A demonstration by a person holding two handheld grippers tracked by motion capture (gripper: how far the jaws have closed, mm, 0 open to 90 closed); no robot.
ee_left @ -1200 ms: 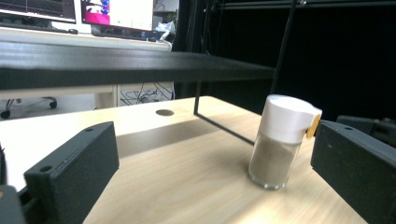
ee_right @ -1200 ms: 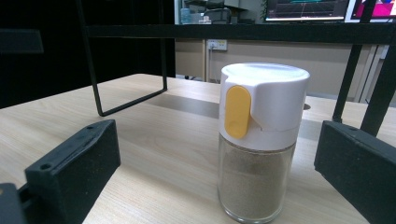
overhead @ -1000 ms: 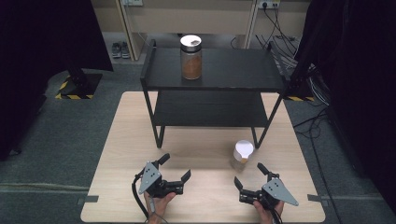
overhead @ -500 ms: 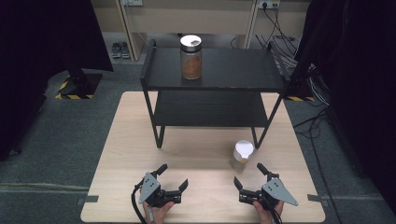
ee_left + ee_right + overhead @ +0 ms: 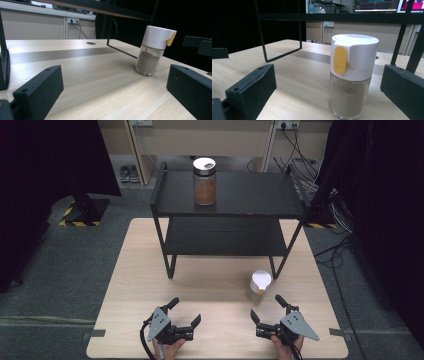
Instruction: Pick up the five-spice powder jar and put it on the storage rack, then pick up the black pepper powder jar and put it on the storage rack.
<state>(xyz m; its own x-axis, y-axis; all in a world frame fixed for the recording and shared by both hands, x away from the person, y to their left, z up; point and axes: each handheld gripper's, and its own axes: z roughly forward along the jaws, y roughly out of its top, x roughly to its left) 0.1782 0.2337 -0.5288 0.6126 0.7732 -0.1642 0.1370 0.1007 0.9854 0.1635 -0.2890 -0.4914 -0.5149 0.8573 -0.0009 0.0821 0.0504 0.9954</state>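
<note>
The shaker [image 5: 259, 286] stands upright on the pale wooden surface [image 5: 130, 270], at about four o'clock from the middle of it, just in front of the right front leg of the black shelf [image 5: 230, 195]. It is a clear glass body about half full of a fine tan powder, topped by a white cap with a yellow tab on its side.

The right tool [image 5: 269, 313] sits low at the near edge, at about five o'clock, held in a hand [image 5: 286, 349]. Its two black jaws are spread wide and hold nothing. From the right gripper view the shaker [image 5: 352, 75] stands close ahead, between the lines of the two jaws but not touching either, yellow tab turned toward the tool.

The left tool [image 5: 184, 311] rests at about seven o'clock, also in a hand [image 5: 170, 351], jaws wide apart and empty. In the left gripper view the shaker [image 5: 153, 50] stands farther off, toward two o'clock, well clear of the jaws.

On the top board of the shelf, at about twelve o'clock, stands a tall jar [image 5: 204, 181] with brown contents and a pale lid. The lower board of the shelf is bare.
</note>
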